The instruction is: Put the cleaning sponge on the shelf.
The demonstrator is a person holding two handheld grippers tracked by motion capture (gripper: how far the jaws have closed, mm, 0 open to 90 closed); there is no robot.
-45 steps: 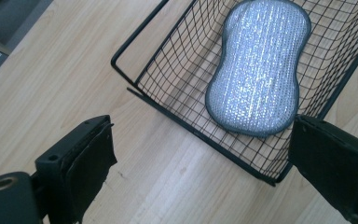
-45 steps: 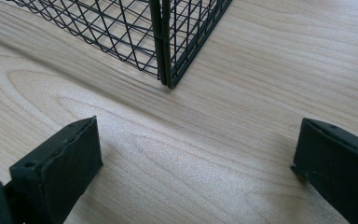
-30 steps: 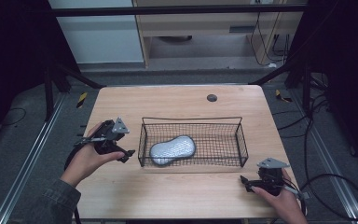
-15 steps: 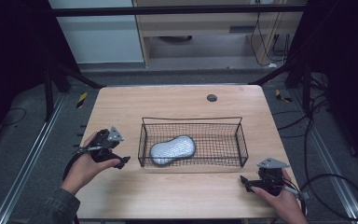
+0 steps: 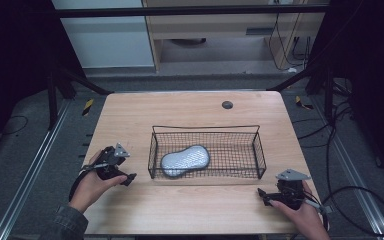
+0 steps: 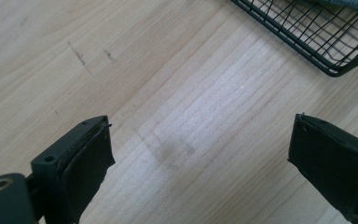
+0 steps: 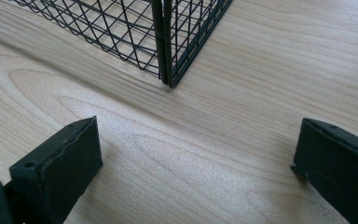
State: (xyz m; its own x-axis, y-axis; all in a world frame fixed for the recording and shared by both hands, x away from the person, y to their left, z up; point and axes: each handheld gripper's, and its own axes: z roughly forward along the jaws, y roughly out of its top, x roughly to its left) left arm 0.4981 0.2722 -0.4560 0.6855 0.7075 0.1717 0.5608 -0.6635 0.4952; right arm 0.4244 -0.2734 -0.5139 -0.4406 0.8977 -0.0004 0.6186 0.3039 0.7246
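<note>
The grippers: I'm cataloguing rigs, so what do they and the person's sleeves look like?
Left gripper and right gripper are black with flat rectangular jaws, each topped by a grey three-cornered plate. A black cable trails from each. The left sleeve is dark grey-green.

Black wire basket (image 5: 206,151) stands mid-table, its upright mesh walls the one obstacle; top open, a silver-grey peanut-shaped object (image 5: 185,160) lying in the left half, right half bare. Bare wooden tabletop (image 5: 190,107) runs all round the basket: broad strip behind it broken by a small dark round spot (image 5: 227,104), narrower strips along the left, right and near sides. Left gripper (image 6: 200,154) and right gripper (image 7: 196,158) each sit with jaws wide apart over bare wood, a basket corner just ahead of each.
</note>
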